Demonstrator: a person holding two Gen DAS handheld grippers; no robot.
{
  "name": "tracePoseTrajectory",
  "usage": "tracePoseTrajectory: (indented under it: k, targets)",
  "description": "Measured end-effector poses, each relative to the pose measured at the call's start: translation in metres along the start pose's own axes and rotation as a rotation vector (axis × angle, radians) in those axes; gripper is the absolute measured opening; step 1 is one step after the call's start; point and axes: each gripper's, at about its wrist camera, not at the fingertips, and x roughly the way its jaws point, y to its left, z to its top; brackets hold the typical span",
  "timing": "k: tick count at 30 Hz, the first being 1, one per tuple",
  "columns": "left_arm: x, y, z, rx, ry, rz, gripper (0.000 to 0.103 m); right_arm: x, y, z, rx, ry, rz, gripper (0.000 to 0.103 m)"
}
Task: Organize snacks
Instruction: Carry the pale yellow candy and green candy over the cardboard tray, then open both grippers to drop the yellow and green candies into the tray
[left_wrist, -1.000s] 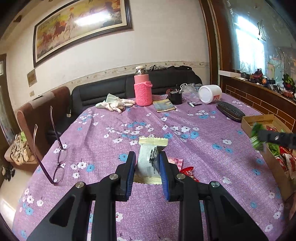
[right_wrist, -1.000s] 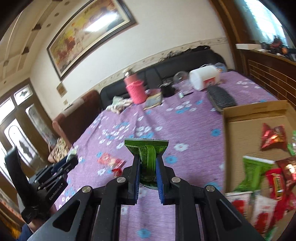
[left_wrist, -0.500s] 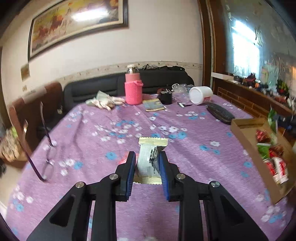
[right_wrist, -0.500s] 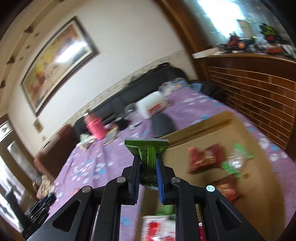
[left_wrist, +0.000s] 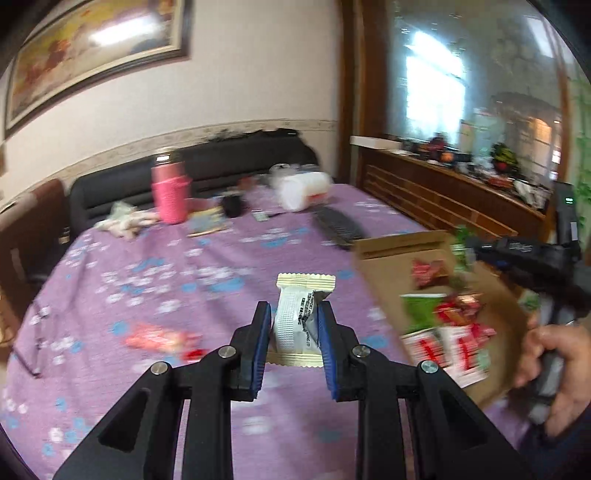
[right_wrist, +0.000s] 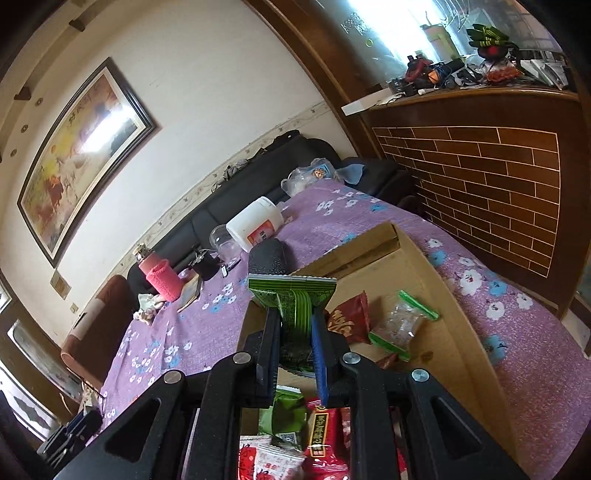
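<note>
We see left gripper (left_wrist: 294, 332) clamped on one crinkle-edged cream foil packet (left_wrist: 300, 317); right gripper (right_wrist: 295, 345) pinching one glossy green packet (right_wrist: 292, 300) above the cardboard box (right_wrist: 436, 295).

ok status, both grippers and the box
Left gripper shut on cream packet, over table. Right gripper shut on green packet, above cardboard box. Nothing blocking.
</note>
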Motion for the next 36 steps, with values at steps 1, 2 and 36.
tracePoseTrajectory:
  k: [1,2,36]
  targets:
    - [0.003,-0.01,0.001,0.0,0.006,-0.024,0.025,-0.001,-0.001,0.0,-0.001,-0.001,0.0,0.017]
    - [0.007,-0.024,0.002,-0.001,0.015,-0.054,0.025,-0.002,-0.003,0.0,0.0,-0.001,0.0,0.017]
    - [0.068,-0.107,-0.036,0.029,0.152,-0.242,0.025,0.009,-0.008,-0.017,-0.136,0.13,-0.124,0.018]
